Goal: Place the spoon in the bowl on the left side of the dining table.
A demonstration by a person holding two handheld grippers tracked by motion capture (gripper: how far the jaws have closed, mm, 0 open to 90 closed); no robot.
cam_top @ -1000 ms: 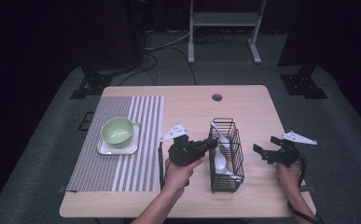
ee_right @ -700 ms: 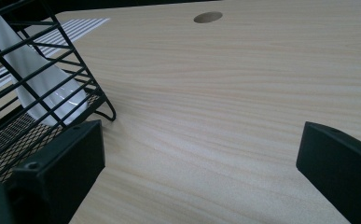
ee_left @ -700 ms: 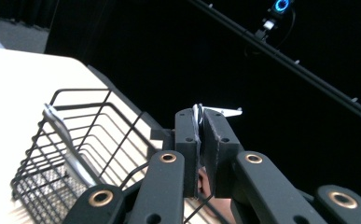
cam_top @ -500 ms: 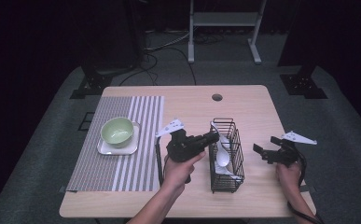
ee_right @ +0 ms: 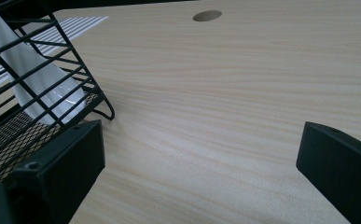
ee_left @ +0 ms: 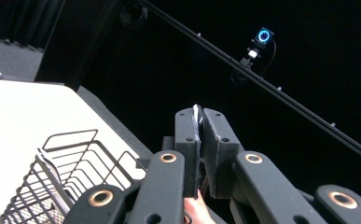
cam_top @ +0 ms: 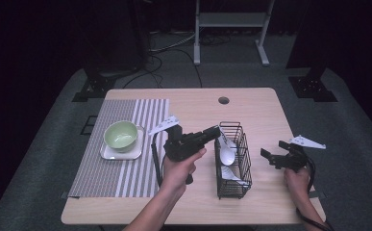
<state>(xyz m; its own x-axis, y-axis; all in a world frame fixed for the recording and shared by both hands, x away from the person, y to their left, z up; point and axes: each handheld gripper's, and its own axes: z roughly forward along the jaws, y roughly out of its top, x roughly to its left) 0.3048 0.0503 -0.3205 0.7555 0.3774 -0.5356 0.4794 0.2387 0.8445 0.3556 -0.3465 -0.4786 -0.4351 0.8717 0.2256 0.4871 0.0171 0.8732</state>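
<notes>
The black wire basket (cam_top: 233, 161) at the table's (cam_top: 260, 110) four o'clock holds two white spoons (cam_top: 228, 155), the left gripper (cam_top: 216, 131) clamping one spoon's handle at its nine o'clock rim, the right gripper (cam_top: 273, 153) agape.

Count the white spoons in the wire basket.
2: one spoon stands upright, its handle in the left gripper; another lies on the basket floor. More may be hidden.
</notes>
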